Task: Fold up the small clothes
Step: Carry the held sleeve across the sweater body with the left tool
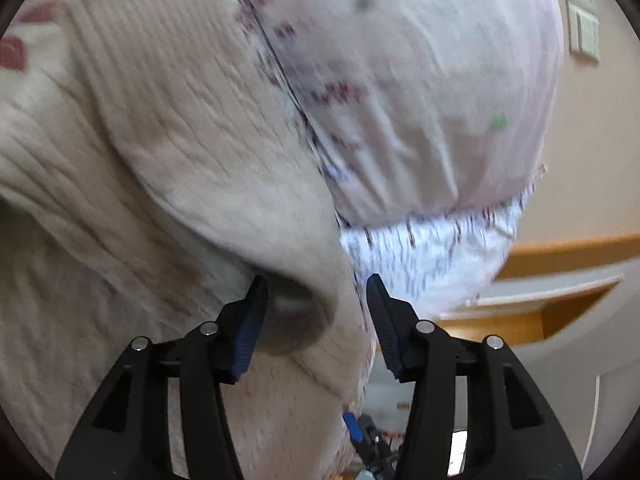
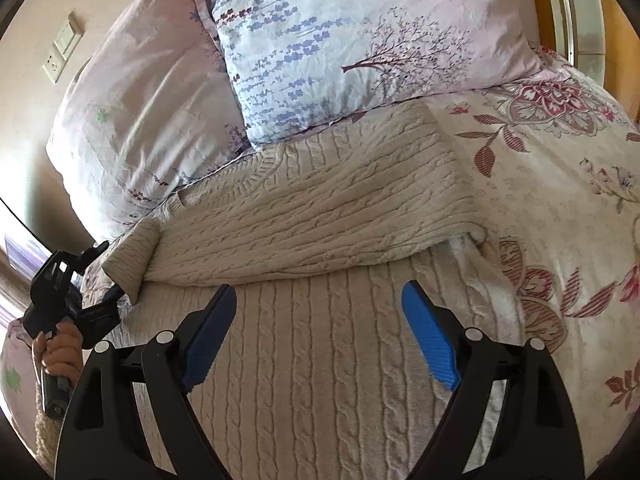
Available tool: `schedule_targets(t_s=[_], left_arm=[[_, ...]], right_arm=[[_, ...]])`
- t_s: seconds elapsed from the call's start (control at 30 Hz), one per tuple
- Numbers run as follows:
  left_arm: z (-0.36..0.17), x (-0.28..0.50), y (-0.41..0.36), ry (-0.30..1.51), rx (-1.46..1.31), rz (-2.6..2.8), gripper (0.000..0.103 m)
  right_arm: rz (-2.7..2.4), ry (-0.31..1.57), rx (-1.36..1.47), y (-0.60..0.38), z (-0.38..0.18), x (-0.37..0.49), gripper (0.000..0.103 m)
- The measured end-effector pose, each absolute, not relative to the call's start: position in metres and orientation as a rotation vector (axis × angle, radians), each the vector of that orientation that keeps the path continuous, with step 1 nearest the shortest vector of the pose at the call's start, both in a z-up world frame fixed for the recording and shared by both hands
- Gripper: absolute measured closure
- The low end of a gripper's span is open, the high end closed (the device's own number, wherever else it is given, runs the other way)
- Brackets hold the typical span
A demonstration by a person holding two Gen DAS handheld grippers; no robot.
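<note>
A cream cable-knit sweater [image 2: 312, 216] lies on the bed with a sleeve folded across its body. My right gripper [image 2: 320, 300] is open just above the sweater's lower body, holding nothing. My left gripper [image 1: 316, 292] is open, its fingers on either side of a fold of the sweater [image 1: 160, 152] at the cuff end of the sleeve. In the right wrist view the left gripper [image 2: 108, 296] is at the far left by the sleeve cuff [image 2: 132, 256], held by a hand.
Two floral pillows [image 2: 340, 48] lie beyond the sweater. A floral bedsheet [image 2: 560, 184] spreads to the right. A wall with switches [image 2: 60, 52] is at the left; a wooden headboard [image 1: 560, 252] and bed frame are near.
</note>
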State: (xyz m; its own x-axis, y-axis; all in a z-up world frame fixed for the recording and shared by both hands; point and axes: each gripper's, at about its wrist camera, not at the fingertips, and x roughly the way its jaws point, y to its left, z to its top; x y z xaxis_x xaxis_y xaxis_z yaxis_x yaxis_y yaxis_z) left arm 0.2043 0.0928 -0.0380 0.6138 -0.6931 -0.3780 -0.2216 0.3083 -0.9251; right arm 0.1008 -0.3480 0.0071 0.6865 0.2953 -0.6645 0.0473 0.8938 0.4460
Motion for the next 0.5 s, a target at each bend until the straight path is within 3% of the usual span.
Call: schedule_targets(t_s=[0.13, 0.23, 0.3, 0.5], left_arm=[[-0.049, 0.196, 0.124, 0.868, -1.366, -0.272, 0.055], [-0.052, 0.191, 0.143, 0.829, -1.406, -0.181, 0.069], [-0.053, 0.190, 0.154, 0.822, -1.437, -0.138, 0.090], [-0.017, 0.207, 0.133, 0.755, -1.313, -0.170, 0.096]], right_arm=[[0.138, 0.805, 0.469, -0.352, 0.007, 0.101, 0.017], [0.145, 0.807, 0.461, -0.349, 0.007, 0.101, 0.017], [0.153, 0.807, 0.456, -0.348, 0.007, 0.102, 0.017], [0.148, 0.787, 0.438, -0.349, 0.013, 0.098, 0.017]])
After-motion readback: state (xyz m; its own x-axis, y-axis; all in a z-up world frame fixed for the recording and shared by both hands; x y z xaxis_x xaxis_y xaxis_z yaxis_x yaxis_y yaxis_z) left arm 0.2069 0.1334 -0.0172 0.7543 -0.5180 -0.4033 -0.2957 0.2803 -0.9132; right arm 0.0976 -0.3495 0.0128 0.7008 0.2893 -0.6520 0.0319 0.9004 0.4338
